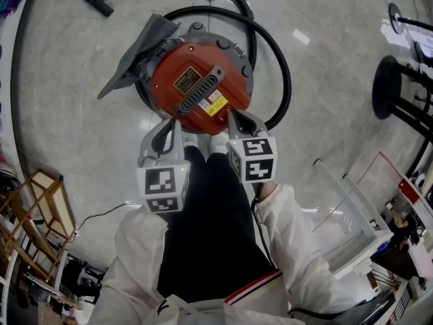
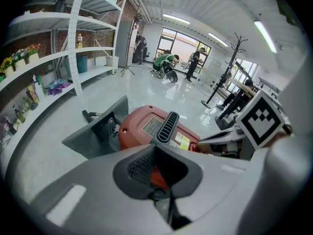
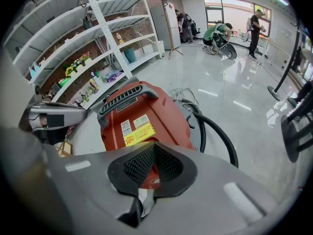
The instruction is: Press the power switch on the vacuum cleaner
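— Nearest in?
— Left gripper (image 1: 165, 133) and right gripper (image 1: 241, 122), side by side, marker cubes facing up.
— Jaws?
— Pressed together on both, nothing held between.
— And the machine?
— Round red canister vacuum cleaner (image 1: 166, 90), grey-based, with black ribbed handle (image 1: 201, 87) across the top, standing on pale grey marbled floor (image 1: 325, 80). Sits just ahead of both gripper tips; tips over its near rim, contact unclear.
— Anything attached?
— Black corrugated hose (image 1: 289, 73), curling round the far and right sides.
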`<state>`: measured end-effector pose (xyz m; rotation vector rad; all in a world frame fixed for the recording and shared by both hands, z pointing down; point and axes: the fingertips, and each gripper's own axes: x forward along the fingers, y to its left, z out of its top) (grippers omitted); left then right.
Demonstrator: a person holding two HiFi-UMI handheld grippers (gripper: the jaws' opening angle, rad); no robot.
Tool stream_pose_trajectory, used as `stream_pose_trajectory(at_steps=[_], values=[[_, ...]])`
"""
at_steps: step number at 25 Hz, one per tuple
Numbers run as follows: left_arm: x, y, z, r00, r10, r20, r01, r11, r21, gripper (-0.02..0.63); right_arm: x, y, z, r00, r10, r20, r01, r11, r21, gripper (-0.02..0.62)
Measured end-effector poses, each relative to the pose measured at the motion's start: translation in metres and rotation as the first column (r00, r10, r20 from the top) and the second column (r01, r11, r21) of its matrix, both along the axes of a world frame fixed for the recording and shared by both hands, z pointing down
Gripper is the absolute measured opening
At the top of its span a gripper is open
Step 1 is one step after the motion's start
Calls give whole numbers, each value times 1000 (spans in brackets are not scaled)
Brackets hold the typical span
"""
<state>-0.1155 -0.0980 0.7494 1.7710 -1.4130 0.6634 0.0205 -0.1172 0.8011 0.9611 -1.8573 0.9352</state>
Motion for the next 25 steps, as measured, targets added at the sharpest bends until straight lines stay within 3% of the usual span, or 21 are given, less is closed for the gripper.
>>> stream_pose_trajectory(at_steps=[13,25], values=[[-7,1,-8,1000,1,23,-1,1000,22,0,1,2,-9,1000,23,8,-23,1000,11,0],[3,8,-47,999,13,43,-16,995,93,0,12,8,-56,999,35,32,-37,996,78,0]])
